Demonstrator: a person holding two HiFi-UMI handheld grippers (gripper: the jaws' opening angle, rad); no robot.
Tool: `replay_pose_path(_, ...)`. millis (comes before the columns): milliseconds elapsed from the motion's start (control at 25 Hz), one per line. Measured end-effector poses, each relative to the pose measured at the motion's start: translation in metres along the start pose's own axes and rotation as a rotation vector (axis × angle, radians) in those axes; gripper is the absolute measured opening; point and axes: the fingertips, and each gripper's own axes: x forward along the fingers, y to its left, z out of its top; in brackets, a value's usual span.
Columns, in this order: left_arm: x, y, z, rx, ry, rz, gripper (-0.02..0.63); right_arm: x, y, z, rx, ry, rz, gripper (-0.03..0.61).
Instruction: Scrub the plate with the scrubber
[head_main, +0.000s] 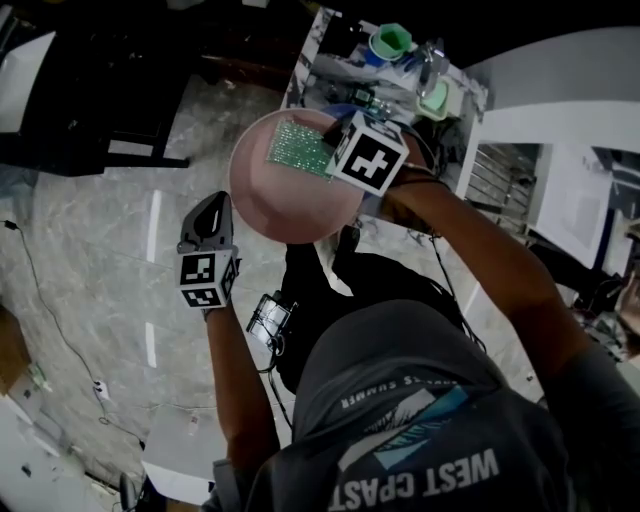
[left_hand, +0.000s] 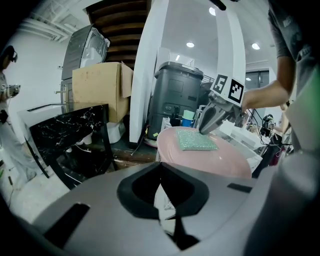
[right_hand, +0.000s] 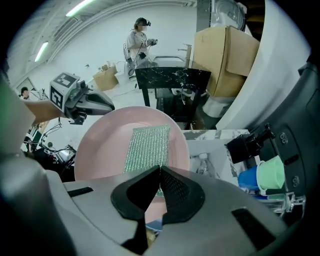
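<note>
A pink plate (head_main: 285, 195) is held up in the air, tilted. My left gripper (head_main: 222, 203) is shut on its lower left rim; in the left gripper view the plate (left_hand: 220, 157) runs away from the shut left gripper (left_hand: 160, 175). A green mesh scrubber (head_main: 300, 148) lies flat on the plate's upper part. My right gripper (head_main: 332, 145) is shut on the scrubber's edge and points steeply down at the plate. In the right gripper view the scrubber (right_hand: 147, 142) reaches from the right gripper (right_hand: 159, 171) across the plate (right_hand: 102, 147).
Past the plate is a marble-topped counter (head_main: 310, 60) with a green cup (head_main: 392, 40) and other small items. A grey bin (left_hand: 177, 90), a cardboard box (left_hand: 102, 90) and a black marble table (left_hand: 70, 132) stand around. A person (right_hand: 137, 37) stands far off.
</note>
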Motion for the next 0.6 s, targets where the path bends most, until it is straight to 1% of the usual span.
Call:
replay_pose_path(280, 0.001, 0.0, 0.004, 0.016, 0.02, 0.001, 0.003, -0.016, 0.013, -0.02, -0.018, 0.005, 0.01, 0.034)
replay_pose_path(480, 0.0, 0.0, 0.004, 0.022, 0.033, 0.013, 0.003, -0.013, 0.046, -0.028, -0.053, 0.009, 0.065, 0.034)
replay_pose_path(600, 0.0, -0.002, 0.007, 0.023, 0.021, 0.018, 0.003, -0.008, 0.066, -0.024, -0.085, 0.008, 0.101, 0.034)
